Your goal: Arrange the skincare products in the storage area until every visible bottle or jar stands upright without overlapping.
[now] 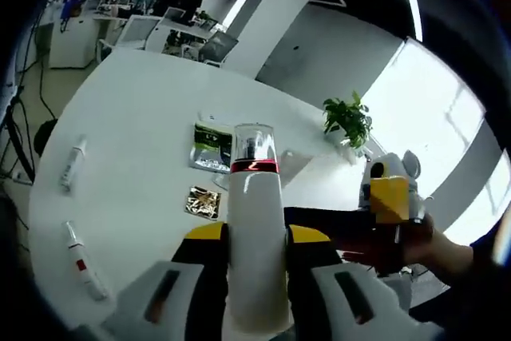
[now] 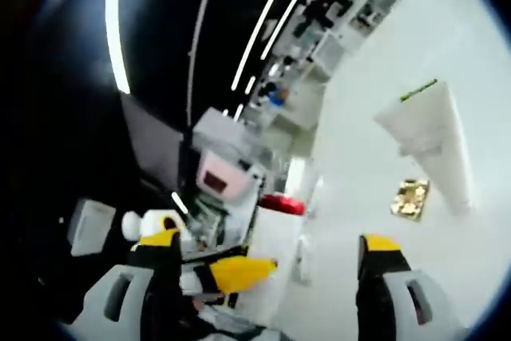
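A white bottle (image 1: 255, 197) with a red band and a clear cap stands upright between my left gripper's (image 1: 255, 237) yellow-tipped jaws, which are shut on its body above the white table (image 1: 144, 117). In the right gripper view the same bottle (image 2: 279, 233) with its red band hangs between my right gripper's (image 2: 267, 249) widely parted jaws, apart from both, with the left gripper's yellow tip (image 2: 239, 271) beside it. A hand holds the right gripper (image 1: 389, 197) to the right of the bottle.
Two thin white tubes (image 1: 72, 161) (image 1: 84, 265) lie near the table's left edge. A green and silver sachet (image 1: 211, 145) and a gold sachet (image 1: 204, 201) lie mid-table. A white tube with a green stripe (image 2: 431, 141) lies near the gold sachet (image 2: 411, 197). A potted plant (image 1: 347, 121) stands at the far right.
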